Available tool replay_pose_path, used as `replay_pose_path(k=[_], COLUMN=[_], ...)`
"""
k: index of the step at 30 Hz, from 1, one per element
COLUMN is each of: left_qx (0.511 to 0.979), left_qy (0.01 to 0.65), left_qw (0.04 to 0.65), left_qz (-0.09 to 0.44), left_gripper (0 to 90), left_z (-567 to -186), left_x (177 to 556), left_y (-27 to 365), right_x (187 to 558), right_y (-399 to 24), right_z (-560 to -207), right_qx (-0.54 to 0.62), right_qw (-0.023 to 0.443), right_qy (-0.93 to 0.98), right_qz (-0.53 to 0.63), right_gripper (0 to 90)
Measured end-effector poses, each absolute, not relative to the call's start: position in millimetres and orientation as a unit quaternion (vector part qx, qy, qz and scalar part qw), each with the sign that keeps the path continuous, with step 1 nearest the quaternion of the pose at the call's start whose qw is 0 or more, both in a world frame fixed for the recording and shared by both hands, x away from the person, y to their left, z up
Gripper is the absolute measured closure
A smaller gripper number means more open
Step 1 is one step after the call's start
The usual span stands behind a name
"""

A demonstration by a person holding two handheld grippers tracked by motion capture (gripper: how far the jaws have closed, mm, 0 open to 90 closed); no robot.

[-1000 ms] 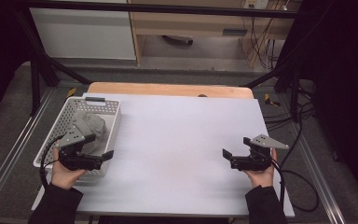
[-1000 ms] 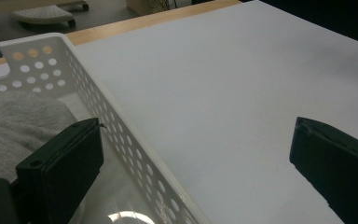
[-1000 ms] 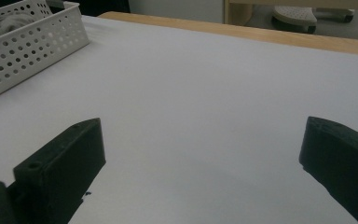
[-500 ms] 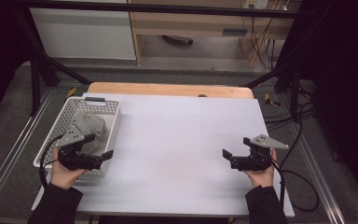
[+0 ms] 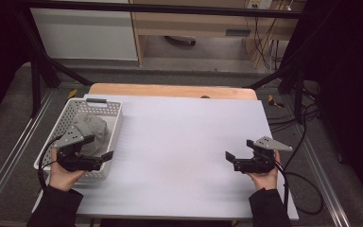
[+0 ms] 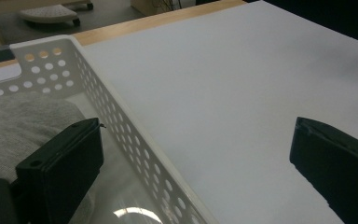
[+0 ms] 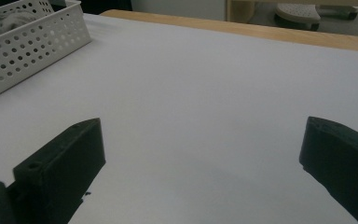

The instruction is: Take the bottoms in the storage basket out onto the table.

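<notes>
Black fingers of your left gripper stand wide apart and hold nothing. In the left gripper view, one finger sits over the inside of the white perforated basket, and the other finger sits over the bare white surface; the basket's long wall runs between the two. Your left hand grips the tool at the near corner of the basket.

Your right gripper is likewise spread wide and empty. In the right gripper view, both fingers hang above the bare surface with nothing between them. Your right hand holds the tool near the surface's right edge, well apart from the left gripper.

The grey cloth lies bunched inside the basket, just beyond the left gripper's fingers. In the left gripper view it lies beside and behind the finger that is inside the basket; whether finger and cloth touch cannot be told. From the right gripper's fingers, the basket and the cloth lie far off, across the surface, at the upper left of that view.

Beyond both pairs of fingers, the white surface ends at a strip of wooden edge. Past that edge you see a grey floor, a white cabinet and cables.
</notes>
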State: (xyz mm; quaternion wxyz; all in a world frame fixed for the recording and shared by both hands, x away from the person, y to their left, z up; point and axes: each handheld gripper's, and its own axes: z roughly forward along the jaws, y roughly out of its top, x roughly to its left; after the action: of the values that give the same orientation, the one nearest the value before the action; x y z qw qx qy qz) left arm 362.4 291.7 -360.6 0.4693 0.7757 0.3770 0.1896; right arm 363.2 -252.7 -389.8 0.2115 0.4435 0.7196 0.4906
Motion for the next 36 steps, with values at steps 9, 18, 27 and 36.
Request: replay_pose_path(k=[9,18,27,36], left_qx=[0.775,0.775,0.772,0.77], left_qy=[0.383,0.388,0.398,0.409], left_qw=[0.464,0.458,0.453,0.443], left_qz=[0.192,0.197,0.202,0.208], left_gripper=[2.6,3.0,3.2,3.2], left_z=[-357.6,-355.2,-353.0,-353.8], left_x=[362.0,362.9,364.9,367.4], left_y=[295.6,300.8,310.5,315.7], right_x=[363.3,363.7,363.8,363.9], right_y=[-252.3,-251.3,-251.5,-251.5], right_z=[-390.2,-390.7,-390.3,-390.3], right_qx=[0.443,0.442,0.443,0.443], right_qw=[0.209,0.21,0.21,0.21], right_qy=[0.721,0.723,0.722,0.722], right_qz=[0.49,0.488,0.488,0.488], right_gripper=[0.4,0.4,0.4,0.4])
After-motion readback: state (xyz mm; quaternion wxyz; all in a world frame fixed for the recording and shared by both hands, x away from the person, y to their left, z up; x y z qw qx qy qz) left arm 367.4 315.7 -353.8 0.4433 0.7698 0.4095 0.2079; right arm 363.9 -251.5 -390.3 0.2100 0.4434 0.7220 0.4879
